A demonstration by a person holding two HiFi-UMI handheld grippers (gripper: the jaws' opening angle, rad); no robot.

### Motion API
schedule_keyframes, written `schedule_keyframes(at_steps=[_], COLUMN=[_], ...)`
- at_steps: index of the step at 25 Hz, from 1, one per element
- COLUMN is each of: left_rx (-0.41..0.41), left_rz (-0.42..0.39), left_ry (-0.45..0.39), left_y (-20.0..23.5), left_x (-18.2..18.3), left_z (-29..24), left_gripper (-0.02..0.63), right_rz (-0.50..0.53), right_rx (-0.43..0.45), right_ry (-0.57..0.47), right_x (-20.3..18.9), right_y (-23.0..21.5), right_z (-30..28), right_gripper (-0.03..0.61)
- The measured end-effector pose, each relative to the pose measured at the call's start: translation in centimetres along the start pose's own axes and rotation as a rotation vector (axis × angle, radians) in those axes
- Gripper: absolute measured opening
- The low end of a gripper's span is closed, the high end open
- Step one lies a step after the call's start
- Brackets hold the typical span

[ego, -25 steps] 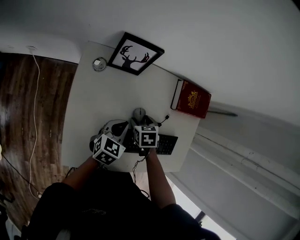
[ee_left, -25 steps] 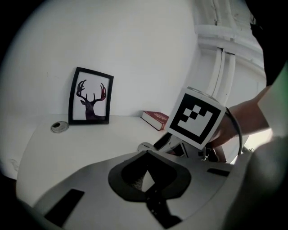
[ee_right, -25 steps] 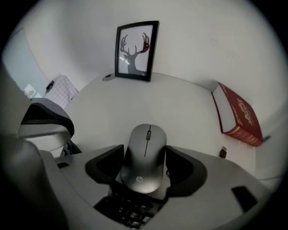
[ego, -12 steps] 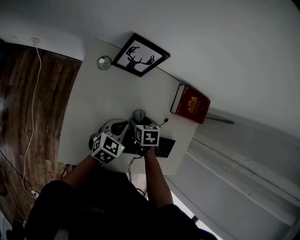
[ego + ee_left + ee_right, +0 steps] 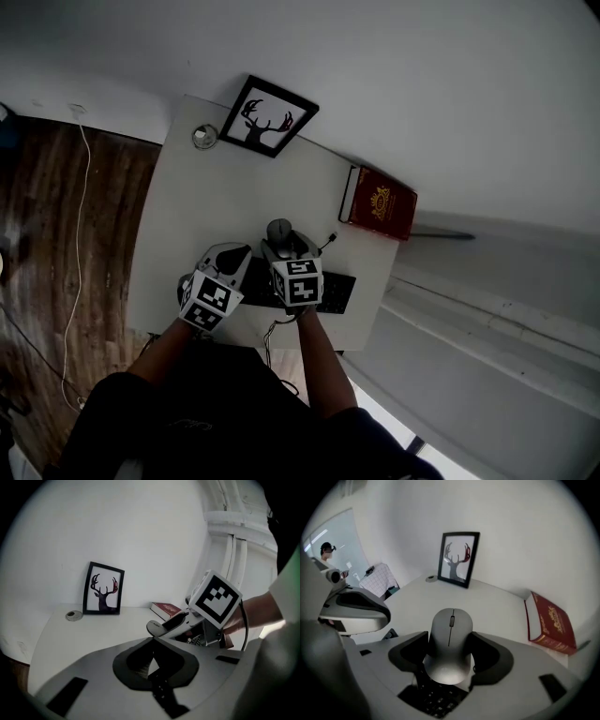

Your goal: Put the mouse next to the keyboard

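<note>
A grey mouse (image 5: 449,644) sits between the pads of my right gripper (image 5: 450,656), which is shut on its sides. It is held above the black keyboard (image 5: 435,700), whose keys show just under it. In the head view the mouse (image 5: 278,230) pokes out ahead of my right gripper (image 5: 283,246), over the keyboard (image 5: 330,291) at the desk's near edge. My left gripper (image 5: 231,255) hovers just left of it, shut with nothing between its jaws. In the left gripper view my left gripper (image 5: 152,656) points across the desk, with the right gripper's marker cube (image 5: 215,603) close on its right.
A framed deer picture (image 5: 272,115) leans on the wall at the back of the white desk (image 5: 206,206). A small round object (image 5: 202,137) lies left of it. A red book (image 5: 380,202) lies at the desk's right end. Cables hang off the near edge (image 5: 272,333).
The head view has swung slightly. Both grippers stay over the desk's near edge, and the mouse is still held over the keyboard.
</note>
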State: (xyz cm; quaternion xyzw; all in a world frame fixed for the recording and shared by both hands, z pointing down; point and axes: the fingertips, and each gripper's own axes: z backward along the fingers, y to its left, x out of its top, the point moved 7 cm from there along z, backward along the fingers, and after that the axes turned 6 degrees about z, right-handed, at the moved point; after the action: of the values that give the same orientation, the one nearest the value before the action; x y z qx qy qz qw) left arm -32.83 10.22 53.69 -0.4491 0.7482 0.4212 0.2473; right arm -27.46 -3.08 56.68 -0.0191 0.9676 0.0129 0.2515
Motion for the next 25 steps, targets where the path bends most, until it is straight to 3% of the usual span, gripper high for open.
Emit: schedule_keyframes(at_steps=[6, 13, 19, 22, 23, 25], left_rx=[-0.062, -0.265, -0.385, -0.464, -0.498, -0.542], left_rz=[0.042, 0.141, 0.231, 0.283, 0.303, 0.325], left_ry=[-0.057, -0.081, -0.058, -0.033, -0.027, -0.020], left_y=[-2.5, -5.8, -6.3, -6.0, -6.0, -6.2], left_x=[0.3, 1.7, 2.9, 2.9, 3.0, 3.0], left_z=[0.7, 0.4, -0.8, -1.1, -1.1, -1.1], left_gripper=[0.000, 0.000, 0.107, 0.161, 0.209, 0.225], right_rz=[0.164, 0.296, 0.292, 0.313, 0.320, 0.334], right_rx=[0.007, -0.071, -0.134, -0.141, -0.139, -0.134], right_ry=[-0.145, -0.248, -0.309, -0.323, -0.319, -0.313], right_x=[-1.2, -3.9, -5.0, -5.3, -5.4, -5.5], right_y=[1.1, 1.9, 1.6, 1.4, 1.4, 1.6], right_z=[5.8, 10.9, 12.3, 12.3, 12.2, 12.1], right_gripper=[0.301, 0.301, 0.301, 0.301, 0.302, 0.301])
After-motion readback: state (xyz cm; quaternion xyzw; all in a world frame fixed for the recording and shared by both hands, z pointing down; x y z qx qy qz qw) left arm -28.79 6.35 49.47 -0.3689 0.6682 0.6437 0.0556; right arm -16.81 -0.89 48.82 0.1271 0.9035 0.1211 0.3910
